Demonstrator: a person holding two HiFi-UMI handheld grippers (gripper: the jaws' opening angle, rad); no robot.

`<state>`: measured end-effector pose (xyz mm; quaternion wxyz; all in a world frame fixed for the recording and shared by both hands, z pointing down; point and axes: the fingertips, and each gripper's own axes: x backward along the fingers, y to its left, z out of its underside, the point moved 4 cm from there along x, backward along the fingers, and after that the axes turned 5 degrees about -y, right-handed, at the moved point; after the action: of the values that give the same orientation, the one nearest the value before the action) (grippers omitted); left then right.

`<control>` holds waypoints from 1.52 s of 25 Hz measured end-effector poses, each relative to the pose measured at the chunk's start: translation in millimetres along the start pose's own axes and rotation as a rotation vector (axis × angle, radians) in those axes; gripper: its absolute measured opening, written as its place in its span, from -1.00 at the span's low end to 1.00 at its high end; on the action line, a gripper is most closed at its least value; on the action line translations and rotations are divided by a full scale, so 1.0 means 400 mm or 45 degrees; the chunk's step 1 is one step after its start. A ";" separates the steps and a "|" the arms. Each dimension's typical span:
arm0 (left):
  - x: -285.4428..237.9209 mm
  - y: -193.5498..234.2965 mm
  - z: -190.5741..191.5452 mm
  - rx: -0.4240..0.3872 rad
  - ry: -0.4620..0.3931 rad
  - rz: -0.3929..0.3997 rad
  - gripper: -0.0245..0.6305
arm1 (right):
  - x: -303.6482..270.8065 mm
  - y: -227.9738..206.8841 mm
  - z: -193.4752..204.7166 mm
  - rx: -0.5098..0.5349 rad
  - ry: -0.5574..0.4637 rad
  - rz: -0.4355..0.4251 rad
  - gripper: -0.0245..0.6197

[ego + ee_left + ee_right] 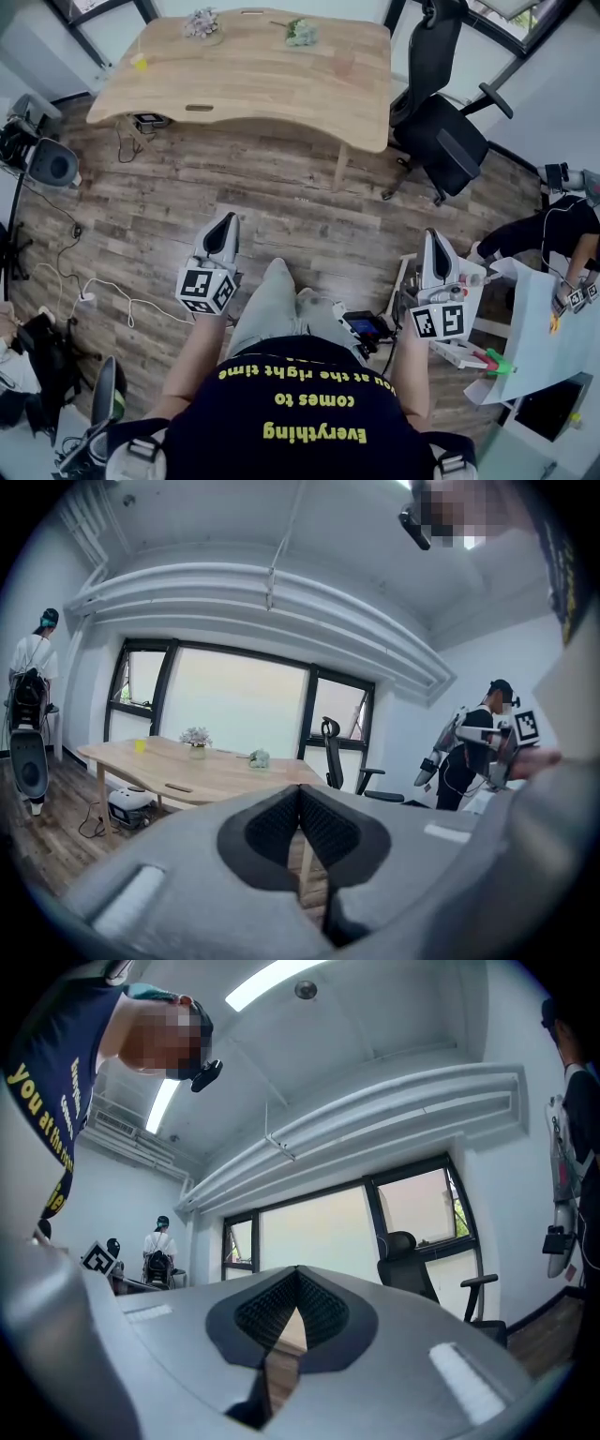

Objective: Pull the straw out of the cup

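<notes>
While the person stands on the wood-plank floor (281,202) at the lower middle of the head view, both grippers are held out in front, well short of the wooden bench (253,84) that spans the top of the frame. The left gripper (227,225), left of centre, has its fingers (272,829) pressed together with nothing between them. The right gripper (429,239), right of centre, likewise has its fingers (323,1312) pressed tip to tip on nothing. A small yellow object (139,62), possibly the cup, stands at the bench's upper left corner, well apart from both grippers; a straw is too small to make out. A pale flower pot (201,22) and a greenish one (301,34) sit along the bench's top edge, and a black office chair (441,131) stands just beside its right end.
</notes>
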<state>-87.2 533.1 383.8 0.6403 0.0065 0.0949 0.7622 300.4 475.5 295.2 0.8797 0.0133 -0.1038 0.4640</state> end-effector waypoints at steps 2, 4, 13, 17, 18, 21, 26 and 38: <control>-0.007 0.002 -0.001 0.001 0.003 -0.003 -0.92 | -0.011 -0.004 0.002 -0.020 -0.007 -0.003 -0.90; -0.016 0.010 -0.001 0.002 0.007 -0.007 -0.92 | -0.026 -0.005 0.004 -0.021 -0.009 -0.010 -0.90; -0.131 0.049 -0.021 0.003 -0.012 0.014 -0.92 | -0.125 -0.033 0.012 -0.027 -0.024 -0.038 -0.90; -0.206 0.071 -0.043 0.000 -0.016 0.032 -0.92 | -0.181 -0.055 0.012 -0.013 -0.022 -0.031 -0.90; -0.226 0.076 -0.048 0.001 -0.017 0.038 -0.92 | -0.195 -0.061 0.012 -0.015 -0.022 -0.027 -0.90; -0.288 0.093 -0.065 0.003 -0.018 0.057 -0.92 | -0.232 -0.079 0.012 -0.016 -0.020 -0.015 -0.90; -0.389 0.122 -0.094 0.004 -0.029 0.089 -0.92 | -0.295 -0.108 0.020 -0.026 -0.018 0.004 -0.90; -0.563 0.240 -0.131 0.011 -0.014 0.130 -0.92 | -0.504 -0.131 0.053 -0.060 -0.039 0.034 -0.90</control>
<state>-147.1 290.2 372.1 0.6009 0.0181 0.0942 0.7936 229.3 279.2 280.5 0.8718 -0.0017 -0.1284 0.4727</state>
